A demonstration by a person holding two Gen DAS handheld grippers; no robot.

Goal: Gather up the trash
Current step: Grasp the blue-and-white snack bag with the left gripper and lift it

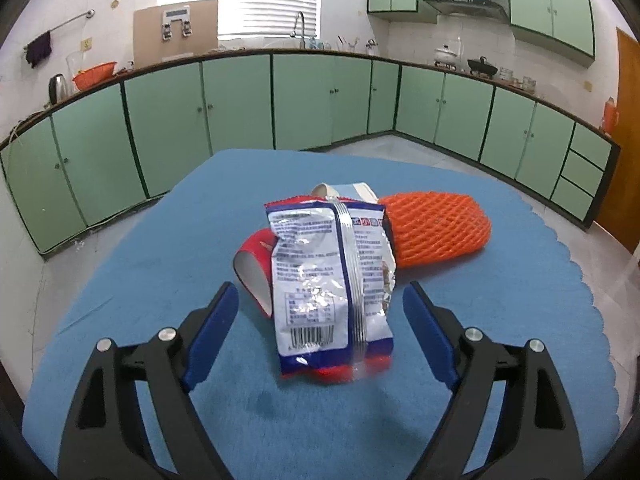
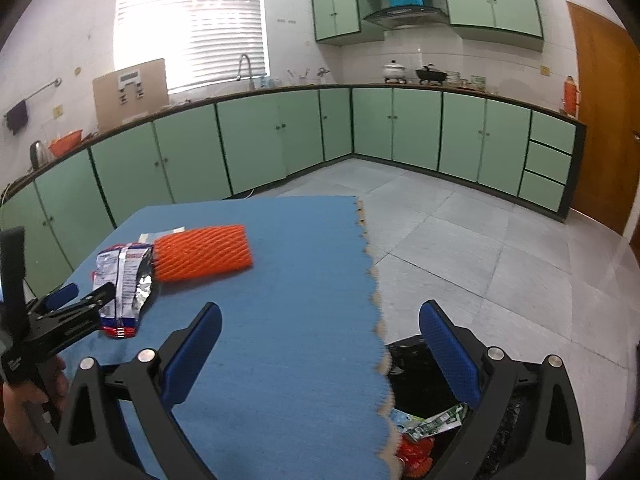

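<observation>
A crumpled silver, blue and red snack wrapper (image 1: 332, 280) lies on the blue table mat (image 1: 160, 248). Under it lie a red paper cup (image 1: 256, 264) on its side and a pale carton (image 1: 348, 192). An orange foam fruit net (image 1: 436, 228) lies to the right behind it. My left gripper (image 1: 320, 308) is open, its blue pads on either side of the wrapper's near half. In the right wrist view the wrapper (image 2: 124, 280) and net (image 2: 202, 252) lie far left, with the left gripper (image 2: 80, 300) at the wrapper. My right gripper (image 2: 320, 324) is open and empty above the mat's scalloped right edge.
A black-lined trash bin (image 2: 420, 384) stands on the floor below the table's right edge, with green and red wrappers (image 2: 424, 432) in it. Green kitchen cabinets (image 1: 240, 100) run along the walls beyond a grey tiled floor (image 2: 480, 240). A wooden door (image 2: 600, 120) is at the right.
</observation>
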